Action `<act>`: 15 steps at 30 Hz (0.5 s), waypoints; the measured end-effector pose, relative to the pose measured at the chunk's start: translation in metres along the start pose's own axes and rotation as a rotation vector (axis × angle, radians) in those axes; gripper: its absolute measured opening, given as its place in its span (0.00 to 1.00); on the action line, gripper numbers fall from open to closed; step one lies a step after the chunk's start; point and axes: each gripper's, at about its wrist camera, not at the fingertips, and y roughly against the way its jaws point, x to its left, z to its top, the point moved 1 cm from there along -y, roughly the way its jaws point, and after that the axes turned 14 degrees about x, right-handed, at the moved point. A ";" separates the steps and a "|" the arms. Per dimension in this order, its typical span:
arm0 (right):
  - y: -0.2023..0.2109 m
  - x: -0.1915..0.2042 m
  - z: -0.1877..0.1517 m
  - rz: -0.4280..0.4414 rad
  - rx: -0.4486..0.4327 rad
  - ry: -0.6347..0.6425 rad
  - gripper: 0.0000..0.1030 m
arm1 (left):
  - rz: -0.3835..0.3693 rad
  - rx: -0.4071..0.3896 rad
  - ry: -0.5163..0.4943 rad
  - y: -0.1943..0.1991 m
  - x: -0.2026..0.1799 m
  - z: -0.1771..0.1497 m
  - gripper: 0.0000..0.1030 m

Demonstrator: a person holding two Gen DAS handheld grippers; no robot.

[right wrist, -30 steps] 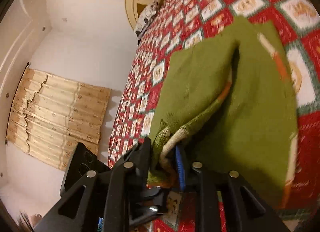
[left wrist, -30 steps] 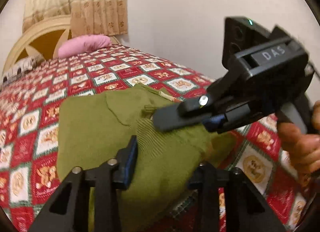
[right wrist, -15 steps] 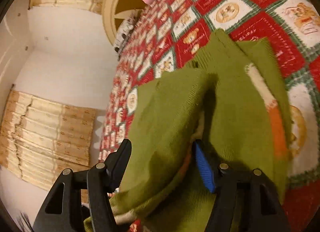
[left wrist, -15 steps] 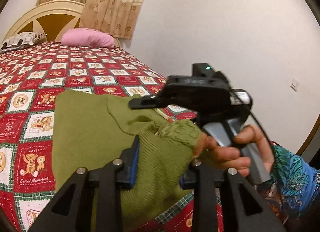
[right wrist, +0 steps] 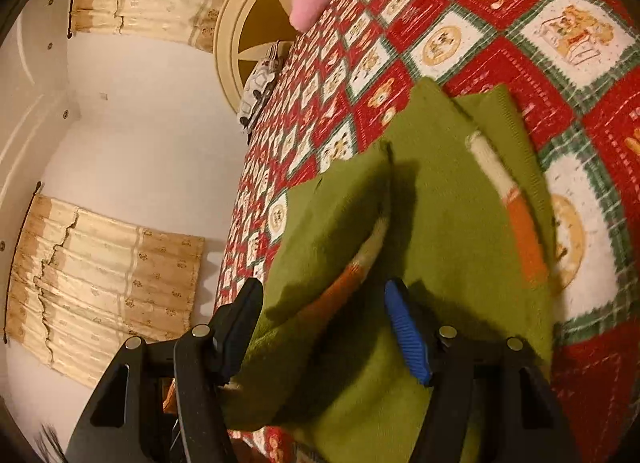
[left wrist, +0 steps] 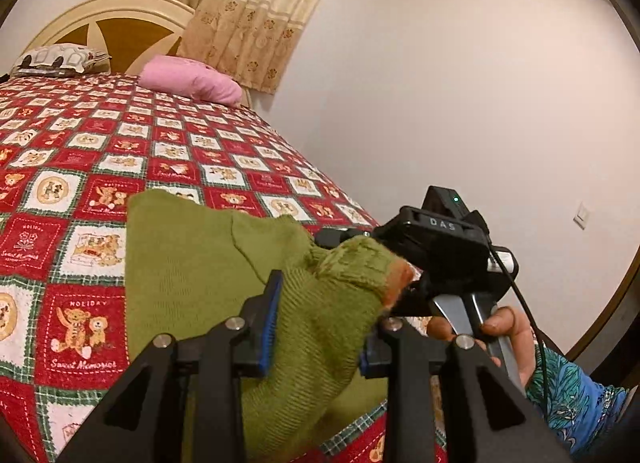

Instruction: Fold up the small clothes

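While the green knitted garment (left wrist: pixel 192 283) lies partly folded on the red bear-print bedspread (left wrist: pixel 80 191), occupying the 6 to 9 o'clock region of the left wrist view, the left gripper (left wrist: pixel 320 327) at 6 o'clock is clamped on a thick ribbed bundle of it, the blue pad (left wrist: pixel 269 327) pressing into the knit. Toward 3 to 4 o'clock in the same view, the right gripper (left wrist: pixel 404 295) sits against the bundle's orange-tipped end, carried by a hand (left wrist: pixel 504 335) in a patterned sleeve. In the right wrist view, the right gripper (right wrist: pixel 324 327) has its jaws apart, having just been opening; a folded flap with an orange-and-cream stripe lies between them, loose, at 6 to 7 o'clock. The step in hand appears to be laying a fold over the body. To do it well, the left grip should likely hold until the flap's edge aligns with the layer beneath, and the right should withdraw without snagging the knit. A pink pillow (left wrist: pixel 192 81) rests at 11 o'clock.
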 end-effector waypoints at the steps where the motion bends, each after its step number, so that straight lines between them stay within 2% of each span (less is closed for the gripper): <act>1: -0.004 0.001 0.002 0.006 0.012 -0.003 0.62 | -0.001 0.002 -0.001 -0.001 0.000 0.000 0.31; 5: -0.024 -0.002 0.020 -0.031 0.034 -0.024 0.62 | -0.008 0.011 -0.005 -0.004 -0.002 -0.003 0.31; 7: -0.035 -0.003 0.027 -0.060 0.037 -0.015 0.45 | 0.000 0.023 -0.015 -0.007 -0.004 -0.005 0.31; 8: -0.038 0.000 0.030 -0.112 0.030 0.015 0.20 | 0.005 0.030 -0.017 -0.008 -0.003 -0.006 0.31; 9: -0.041 0.003 0.033 -0.170 0.031 0.054 0.18 | 0.015 0.039 -0.020 -0.010 -0.004 -0.006 0.31; 15: -0.021 0.038 0.036 -0.293 -0.027 0.241 0.14 | 0.009 0.038 -0.054 -0.019 -0.019 0.001 0.31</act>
